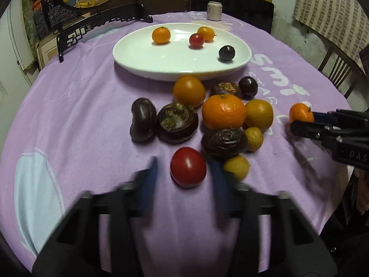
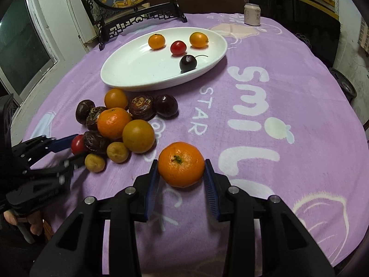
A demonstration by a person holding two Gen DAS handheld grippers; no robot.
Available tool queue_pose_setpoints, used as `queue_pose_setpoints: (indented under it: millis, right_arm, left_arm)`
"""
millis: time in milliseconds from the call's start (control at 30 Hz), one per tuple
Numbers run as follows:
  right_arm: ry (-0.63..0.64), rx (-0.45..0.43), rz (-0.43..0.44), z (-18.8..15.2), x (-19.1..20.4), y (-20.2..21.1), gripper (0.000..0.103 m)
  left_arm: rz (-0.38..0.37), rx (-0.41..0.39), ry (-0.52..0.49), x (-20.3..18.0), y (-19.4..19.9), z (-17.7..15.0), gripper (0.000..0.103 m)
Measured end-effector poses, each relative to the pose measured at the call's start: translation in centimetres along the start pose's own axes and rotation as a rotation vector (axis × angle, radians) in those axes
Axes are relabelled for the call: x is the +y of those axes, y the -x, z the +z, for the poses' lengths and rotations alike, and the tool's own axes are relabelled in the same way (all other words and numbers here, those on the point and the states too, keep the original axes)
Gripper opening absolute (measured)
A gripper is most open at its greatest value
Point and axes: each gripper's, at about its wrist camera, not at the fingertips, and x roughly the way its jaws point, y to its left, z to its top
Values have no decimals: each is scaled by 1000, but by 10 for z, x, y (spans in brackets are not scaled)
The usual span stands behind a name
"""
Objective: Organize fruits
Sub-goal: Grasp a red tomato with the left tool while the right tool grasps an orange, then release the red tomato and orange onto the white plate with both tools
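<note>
Orange, round mandarin point(image 2: 181, 164) sits gripped by the right gripper point(image 2: 181, 173); lift gently toward the white oval plate point(image 2: 120, 78). Left gripper point(image 1: 184, 173) straddles the red tomato point(image 1: 188, 167), unclosed.

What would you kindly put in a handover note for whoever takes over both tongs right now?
Left tongs: open around the red round tomato, not closed yet.
Right tongs: pads against the lone orange tangerine resting on the purple cloth; grip unconfirmed.
Done: four small fruits lie on the white oval plate.
Left: the heap of orange, dark and yellow fruits beside the plate, plus these two.
</note>
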Motion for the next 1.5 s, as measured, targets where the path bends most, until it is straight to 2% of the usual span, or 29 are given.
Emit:
queue_pose_setpoints:
  millis: [167,433,733,900,1033,1167,1233,1333,1500]
  right_arm:
    - [5,-12,15,-3,1,5,39]
    - [12,-33,39,0,4,13,39]
    - [45,-39,54,15,15,13,39]
    - [91,-65,70,49,26,12,39]
    - [110,-85,85,108,36,1,39]
    - [100,-80,36,165,36,-28,38]
    - [81,-61,-11,185,29,-51,38]
    - [42,-31,-63,193,13,-78,38]
    - [20,1,-86,189,-3,-98,38]
  left_arm:
    - [-20,-1,33,3,9,-3,28]
    - [-36,-62,55,13,42,0,28]
    - [-58,-72,67,22,45,18,28]
    - [-51,-87,83,34,40,59,28]
    - [-21,-71,131,49,18,116,28]
    - [1,-42,195,63,-20,182,28]
    - [-7,-24,235,70,-40,201,28]
    - [-36,-7,282,78,-65,208,28]
    - [-41,27,245,73,-86,203,28]
